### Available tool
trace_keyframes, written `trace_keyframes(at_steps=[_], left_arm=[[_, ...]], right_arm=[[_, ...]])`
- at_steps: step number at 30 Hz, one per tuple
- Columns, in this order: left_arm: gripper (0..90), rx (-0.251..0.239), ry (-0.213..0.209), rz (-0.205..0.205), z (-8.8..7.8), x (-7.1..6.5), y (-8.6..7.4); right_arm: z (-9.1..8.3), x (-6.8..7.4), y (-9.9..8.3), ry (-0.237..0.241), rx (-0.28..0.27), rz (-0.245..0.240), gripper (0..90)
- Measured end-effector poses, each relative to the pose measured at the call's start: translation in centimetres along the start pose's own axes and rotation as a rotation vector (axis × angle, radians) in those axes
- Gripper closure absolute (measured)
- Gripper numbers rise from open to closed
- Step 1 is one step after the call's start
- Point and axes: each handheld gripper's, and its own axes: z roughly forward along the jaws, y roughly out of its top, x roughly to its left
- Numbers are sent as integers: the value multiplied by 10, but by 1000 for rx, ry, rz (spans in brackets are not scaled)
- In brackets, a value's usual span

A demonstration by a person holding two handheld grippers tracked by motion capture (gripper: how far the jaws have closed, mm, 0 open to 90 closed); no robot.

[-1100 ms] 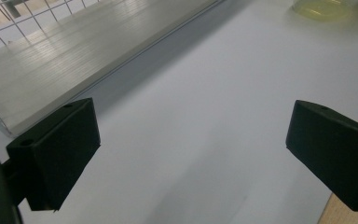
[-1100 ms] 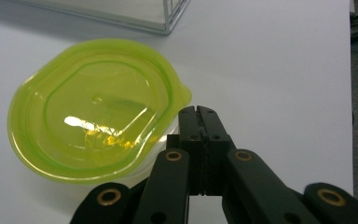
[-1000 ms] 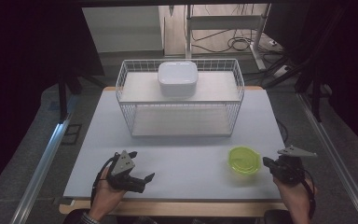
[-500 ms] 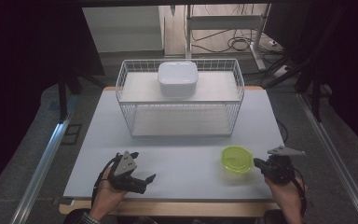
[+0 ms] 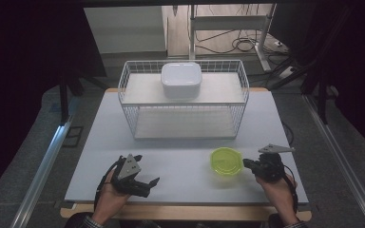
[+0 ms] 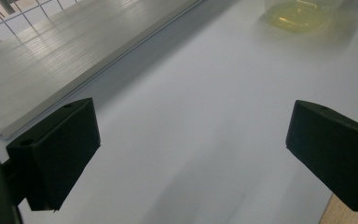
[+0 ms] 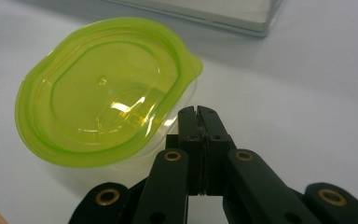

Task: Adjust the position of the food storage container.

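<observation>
A yellow-green lidded container (image 5: pixel 226 161) sits on the white table (image 5: pixel 180 156), right of the middle near the front. My right gripper (image 5: pixel 246 165) is shut with nothing between its jaws. Its closed tips lie low against the container's right side. In the right gripper view the joined fingertips (image 7: pixel 197 112) meet the clear wall just under the lid's (image 7: pixel 102 88) small tab. My left gripper (image 5: pixel 147 169) rests at the front left, jaws wide open and empty. The left gripper view has its jaws (image 6: pixel 191 149) spread over bare table, with the container (image 6: pixel 298 14) far off.
A white wire basket (image 5: pixel 123 90) stands at the back middle of the table, with a white square tub (image 5: pixel 181 80) on its upper shelf. The basket's lower board (image 6: pixel 51 56) lies just beyond the left gripper. Metal rails run along both sides of the table.
My right gripper has moved left and slightly down, staying shut. The yellow-green container has slid left ahead of it. The left gripper has kept still.
</observation>
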Motion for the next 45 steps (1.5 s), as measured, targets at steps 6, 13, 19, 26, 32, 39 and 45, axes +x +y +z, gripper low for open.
trace_keyframes(at_steps=[6, 13, 19, 26, 32, 39, 45], left_arm=[[23, 5, -2, 4, 1, -1, 0], [24, 8, -4, 6, 1, -1, 0], [23, 15, -6, 8, 3, -2, 0], [23, 35, -11, 2, 5, -1, -2], [23, 42, -12, -4, 6, 0, -3], [23, 47, -14, -4, 6, -1, -4], [23, 53, -16, -6, 7, -2, -4]], right_arm=[[12, 10, 4, 57, 12, -5, 888], [25, 16, 6, 88, 45, -11, 890], [33, 16, 5, 114, 65, 7, 891], [49, 25, 11, 152, 71, -8, 891], [65, 39, 19, 181, 87, -39, 891], [83, 56, 29, 219, 94, -67, 891], [94, 68, 35, 244, 103, -88, 891]])
